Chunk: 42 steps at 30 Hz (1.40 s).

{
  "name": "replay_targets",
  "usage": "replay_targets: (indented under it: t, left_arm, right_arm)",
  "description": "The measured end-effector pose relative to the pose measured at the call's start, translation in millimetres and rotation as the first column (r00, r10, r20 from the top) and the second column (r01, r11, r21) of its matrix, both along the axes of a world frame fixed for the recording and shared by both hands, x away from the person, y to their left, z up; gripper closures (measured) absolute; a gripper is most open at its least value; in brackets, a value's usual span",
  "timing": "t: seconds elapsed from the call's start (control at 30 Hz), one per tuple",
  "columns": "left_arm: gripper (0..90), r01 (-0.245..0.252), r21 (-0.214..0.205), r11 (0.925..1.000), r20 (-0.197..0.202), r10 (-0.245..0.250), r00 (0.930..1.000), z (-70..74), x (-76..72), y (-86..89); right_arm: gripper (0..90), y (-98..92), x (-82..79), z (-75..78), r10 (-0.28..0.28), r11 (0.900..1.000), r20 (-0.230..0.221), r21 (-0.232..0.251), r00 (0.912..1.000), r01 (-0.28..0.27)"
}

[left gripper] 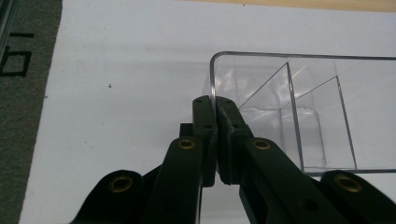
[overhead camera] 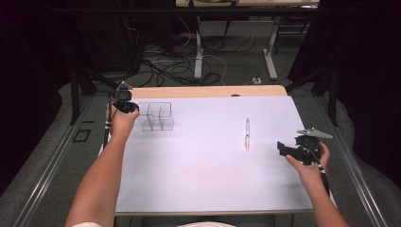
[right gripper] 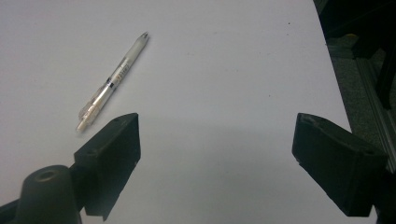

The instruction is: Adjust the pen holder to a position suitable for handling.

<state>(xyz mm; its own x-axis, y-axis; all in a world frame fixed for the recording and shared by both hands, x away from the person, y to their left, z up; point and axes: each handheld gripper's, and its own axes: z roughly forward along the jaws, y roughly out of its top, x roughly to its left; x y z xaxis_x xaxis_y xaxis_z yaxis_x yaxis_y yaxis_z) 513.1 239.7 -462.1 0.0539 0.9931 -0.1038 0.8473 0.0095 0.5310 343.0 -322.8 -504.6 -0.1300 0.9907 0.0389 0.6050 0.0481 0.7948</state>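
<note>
High view: left gripper (overhead camera: 125, 105) sits at the near-left corner of a clear plastic organizer (overhead camera: 158, 118) at the table's (overhead camera: 203, 179) far left. Right gripper (overhead camera: 294, 150) hovers at the right side, a pen (overhead camera: 247, 134) lying just to its left.

Left gripper view: fingers (left gripper: 204, 116) pinch the organizer's (left gripper: 299, 102) thin wall at its rounded corner.

Right gripper view: fingers (right gripper: 109, 154) spread wide, nothing between them; pen (right gripper: 112, 81) lies beyond the left one, apart from it.
</note>
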Motion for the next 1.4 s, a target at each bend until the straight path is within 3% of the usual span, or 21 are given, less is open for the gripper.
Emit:
replay_targets:
  t: [0.6, 1.4]
  left_arm:
    - [88.3, 0.012, -0.027, 0.9996, -0.05, -0.013, 0.9987, 4.8, -13.3, -55.9]
    - [87.8, 0.007, -0.054, 0.9985, -0.062, -0.01, 0.998, 4.2, -22.7, -113.7]
  right_arm:
    - [15.2, 0.4, -0.5, 1.1, 0.01, 0.9999, 0.003, -0.006, 0.9999, -0.01]
    - [15.2, 1.3, 0.1, 0.1, 0.013, 0.9999, 0.003, 0.001, 0.9999, -0.013]
